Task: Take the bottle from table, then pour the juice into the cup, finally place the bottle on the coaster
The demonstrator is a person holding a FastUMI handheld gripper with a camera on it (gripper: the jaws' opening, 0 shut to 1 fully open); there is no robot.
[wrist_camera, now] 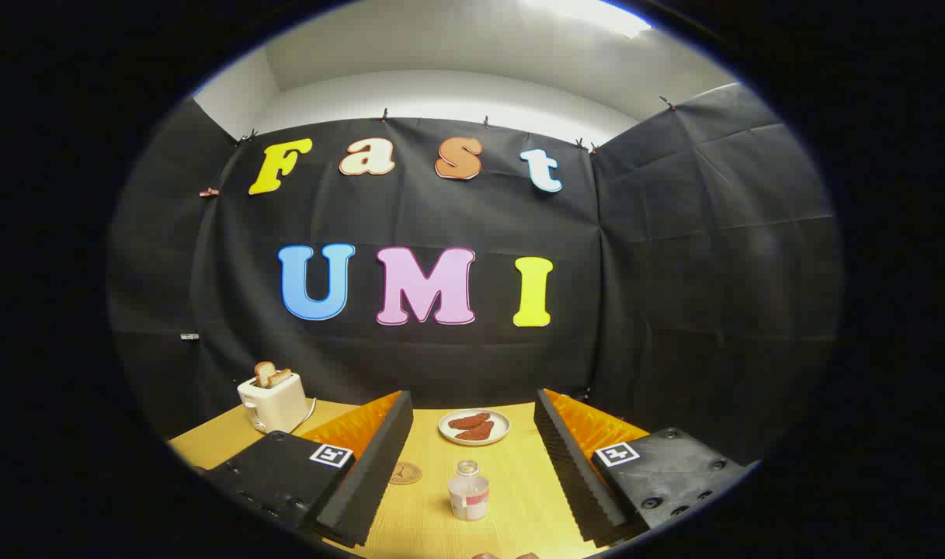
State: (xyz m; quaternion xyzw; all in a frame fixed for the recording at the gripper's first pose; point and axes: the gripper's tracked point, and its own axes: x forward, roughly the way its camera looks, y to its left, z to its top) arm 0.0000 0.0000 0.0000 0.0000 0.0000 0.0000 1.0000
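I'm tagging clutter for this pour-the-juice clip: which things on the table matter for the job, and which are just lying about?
For the job: bottle, standing between the open gripper fingers; coaster, by the left finger.

Lying about: toaster holding toast; plate of food beyond the bottle.

A staged booth, not a real kitchen: black cloth (pixel 456 225) clipped up as walls under a plain white ceiling (pixel 456 54), around a wooden tabletop (pixel 519 481). Breakfast props sit on it, a toaster (pixel 272 404) with bread and a plate (pixel 474 427) of food.
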